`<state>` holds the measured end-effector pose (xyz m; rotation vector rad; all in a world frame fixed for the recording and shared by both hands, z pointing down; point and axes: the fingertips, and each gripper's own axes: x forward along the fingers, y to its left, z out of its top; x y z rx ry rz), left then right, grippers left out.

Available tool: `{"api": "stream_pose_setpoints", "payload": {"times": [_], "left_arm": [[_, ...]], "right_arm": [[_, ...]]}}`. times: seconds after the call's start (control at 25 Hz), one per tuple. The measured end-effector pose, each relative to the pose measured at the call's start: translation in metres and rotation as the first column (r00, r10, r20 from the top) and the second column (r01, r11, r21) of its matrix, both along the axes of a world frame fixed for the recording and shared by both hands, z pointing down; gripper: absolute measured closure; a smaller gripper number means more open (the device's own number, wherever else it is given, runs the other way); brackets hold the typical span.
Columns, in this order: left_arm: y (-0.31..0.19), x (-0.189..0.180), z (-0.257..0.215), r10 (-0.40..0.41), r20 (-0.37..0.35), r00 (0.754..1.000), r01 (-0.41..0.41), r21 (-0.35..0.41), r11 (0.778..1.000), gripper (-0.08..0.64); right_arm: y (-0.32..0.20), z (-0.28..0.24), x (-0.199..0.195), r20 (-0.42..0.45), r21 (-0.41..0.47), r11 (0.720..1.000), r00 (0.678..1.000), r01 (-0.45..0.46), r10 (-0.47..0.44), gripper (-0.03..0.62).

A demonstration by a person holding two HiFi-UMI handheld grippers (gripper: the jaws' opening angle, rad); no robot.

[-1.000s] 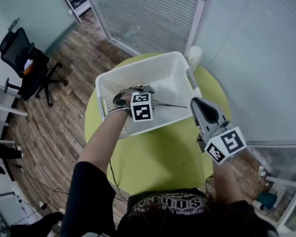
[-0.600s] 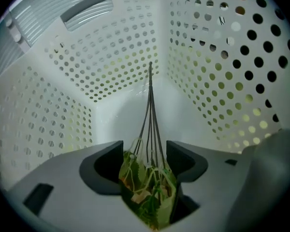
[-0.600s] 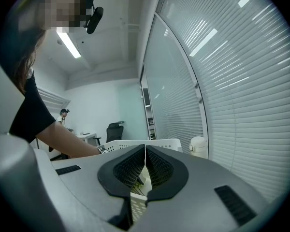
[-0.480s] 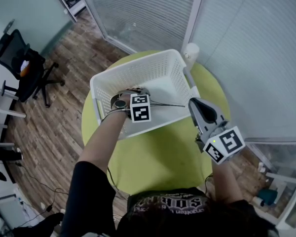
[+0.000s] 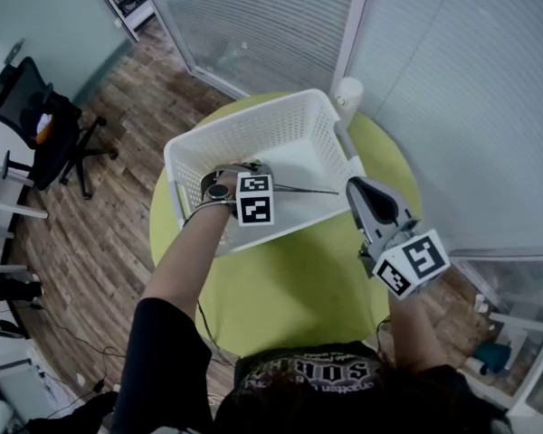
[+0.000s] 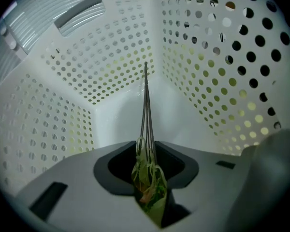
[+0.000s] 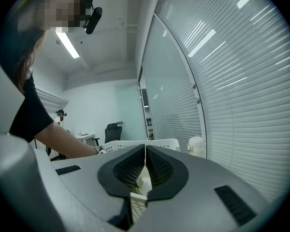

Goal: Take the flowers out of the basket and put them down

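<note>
My left claw (image 5: 265, 175), wide a second ago, is closing on the flowers (image 6: 147, 187) inside the basket (image 5: 244, 120) at 12 o'clock (lift-out likely next); right claw (image 5: 369, 195) idles, jaws together.

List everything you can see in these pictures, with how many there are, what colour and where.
basket: one, white, perforated, on the table
table: one, green, round, under the basket
flowers: one bunch, thin grey stems with green leaves, inside the basket
canister: one, white, at the table's far edge beyond the basket
office chair: one, black, on the wooden floor at left
left gripper: one, grey, inside the basket, jaws closing on the flowers' leafy end
right gripper: one, grey, to the right of the basket, jaws together, empty
</note>
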<state>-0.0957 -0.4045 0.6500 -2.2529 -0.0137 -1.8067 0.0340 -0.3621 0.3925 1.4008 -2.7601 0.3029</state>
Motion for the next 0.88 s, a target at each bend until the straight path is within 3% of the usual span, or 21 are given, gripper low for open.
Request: {"api": "stream_pose_setpoints", "payload": {"times": [0.88], "left_arm": [[0.004, -0.009, -0.052, -0.034, -0.052, 0.998, 0.038, 0.084, 0.996, 0.482]], "right_arm": [[0.019, -0.031, 0.010, 0.016, 0.068, 0.997, 1.000, -0.025, 0.024, 0.563]]}}
